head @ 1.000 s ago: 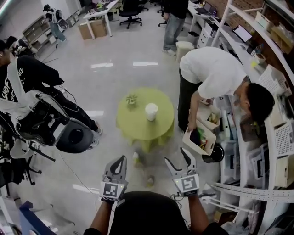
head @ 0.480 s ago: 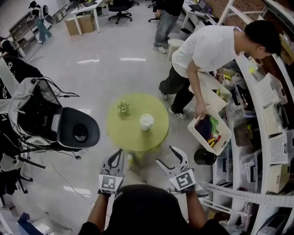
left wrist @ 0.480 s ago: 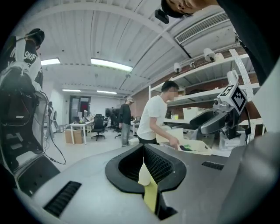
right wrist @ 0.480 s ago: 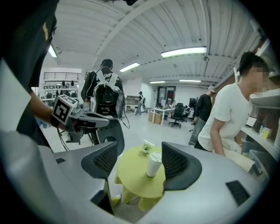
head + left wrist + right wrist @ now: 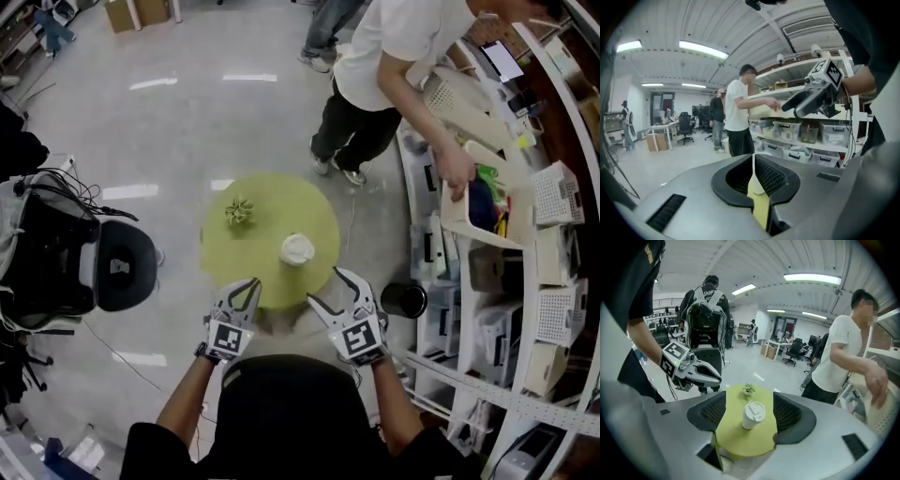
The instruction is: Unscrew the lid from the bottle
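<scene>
A white bottle with a white lid (image 5: pixel 297 249) stands upright on a round green table (image 5: pixel 234 253). Both grippers hover at the table's near edge, short of the bottle and not touching it. My left gripper (image 5: pixel 249 284) is shut with nothing in it; in the left gripper view only a sliver of green shows between its closed jaws (image 5: pixel 753 159). My right gripper (image 5: pixel 327 288) stands open. The right gripper view frames the bottle (image 5: pixel 752 415) between its spread jaws, farther off on the table (image 5: pixel 740 439). The left gripper (image 5: pixel 701 373) appears at that view's left.
A small potted plant (image 5: pixel 238 211) sits on the table's far left. A person in a white shirt (image 5: pixel 394 56) holds a basket (image 5: pixel 483 202) at the shelves (image 5: pixel 553 309) on the right. A black bin (image 5: pixel 403 300) stands right of the table, a black chair (image 5: pixel 117 267) on its left.
Both grippers have come forward to the table's near edge and the table now lies closer. The person in white has straightened and moved along the shelves with the basket.
</scene>
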A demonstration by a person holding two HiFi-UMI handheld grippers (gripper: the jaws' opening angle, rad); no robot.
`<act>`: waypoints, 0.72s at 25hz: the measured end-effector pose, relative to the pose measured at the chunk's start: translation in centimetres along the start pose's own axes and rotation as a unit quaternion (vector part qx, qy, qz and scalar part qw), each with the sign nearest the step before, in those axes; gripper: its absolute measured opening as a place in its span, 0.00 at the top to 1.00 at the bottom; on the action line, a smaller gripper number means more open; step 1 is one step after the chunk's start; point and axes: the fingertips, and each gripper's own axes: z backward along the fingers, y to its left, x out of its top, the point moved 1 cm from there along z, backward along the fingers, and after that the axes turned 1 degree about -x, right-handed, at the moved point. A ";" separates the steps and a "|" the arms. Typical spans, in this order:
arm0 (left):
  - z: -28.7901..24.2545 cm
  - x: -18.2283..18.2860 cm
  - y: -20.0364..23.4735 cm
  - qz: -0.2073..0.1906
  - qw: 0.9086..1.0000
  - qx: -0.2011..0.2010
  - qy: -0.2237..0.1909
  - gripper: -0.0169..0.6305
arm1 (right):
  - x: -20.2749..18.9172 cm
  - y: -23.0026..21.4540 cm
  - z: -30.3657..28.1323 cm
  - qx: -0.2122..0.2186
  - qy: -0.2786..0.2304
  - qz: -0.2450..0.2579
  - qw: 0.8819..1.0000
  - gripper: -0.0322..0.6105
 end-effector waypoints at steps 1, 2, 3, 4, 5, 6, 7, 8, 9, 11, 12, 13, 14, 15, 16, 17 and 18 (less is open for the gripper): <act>-1.3 -0.8 0.2 -0.007 1.000 -0.007 0.012 0.94 | -0.1 -0.6 -1.3 0.008 0.006 0.009 1.000 0.46; -2.7 -1.7 0.4 -0.012 1.000 -0.014 0.021 0.93 | -0.2 -1.3 -2.5 0.017 0.013 0.021 1.000 0.46; -4.0 -2.6 0.4 -0.014 0.999 -0.021 0.028 0.92 | -0.3 -1.8 -3.6 0.029 0.022 0.034 0.999 0.45; -5.1 -3.6 0.4 -0.013 0.999 -0.029 0.033 0.90 | -0.5 -2.1 -4.5 0.040 0.031 0.046 0.998 0.45; -6.2 -4.8 0.3 -0.010 0.999 -0.038 0.038 0.86 | -0.7 -2.4 -5.4 0.051 0.039 0.056 0.996 0.45; -7.4 -6.0 0.3 -0.006 0.998 -0.047 0.045 0.81 | -1.0 -2.7 -6.4 0.062 0.044 0.064 0.995 0.45; -8.7 -7.1 0.4 0.004 0.997 -0.055 0.053 0.71 | -1.2 -3.0 -7.4 0.074 0.047 0.068 0.994 0.44; -9.9 -8.4 0.4 0.019 0.996 -0.063 0.064 0.59 | -1.5 -3.3 -8.4 0.085 0.050 0.071 0.993 0.44; -11.1 -9.7 0.5 0.032 0.994 -0.070 0.075 0.45 | -1.9 -3.5 -9.4 0.097 0.054 0.072 0.991 0.44; -13.0 -11.7 0.3 0.047 0.991 -0.084 0.093 0.36 | -2.8 -3.7 -11.2 0.119 0.071 0.074 0.988 0.44; -13.8 -12.2 0.1 0.048 0.990 -0.091 0.097 0.35 | -3.3 -3.8 -12.1 0.130 0.082 0.076 0.985 0.44; -14.7 -12.5 -0.1 0.045 0.989 -0.099 0.097 0.35 | -3.7 -3.8 -13.0 0.141 0.092 0.078 0.983 0.44; -15.6 -12.6 -0.3 0.038 0.989 -0.107 0.095 0.35 | -4.2 -3.8 -13.8 0.149 0.100 0.081 0.980 0.44; -16.5 -12.6 -0.4 0.027 0.989 -0.116 0.093 0.35 | -4.6 -3.7 -14.5 0.156 0.108 0.084 0.978 0.44; -17.3 -12.6 -0.5 0.015 0.988 -0.123 0.090 0.35 | -4.9 -3.6 -15.1 0.162 0.115 0.088 0.976 0.44; -18.0 -12.6 -0.6 0.005 0.988 -0.130 0.089 0.34 | -5.3 -3.3 -15.7 0.169 0.123 0.093 0.974 0.44; -18.6 -12.6 -0.6 -0.003 0.987 -0.136 0.088 0.34 | -5.7 -3.0 -16.2 0.174 0.130 0.099 0.971 0.44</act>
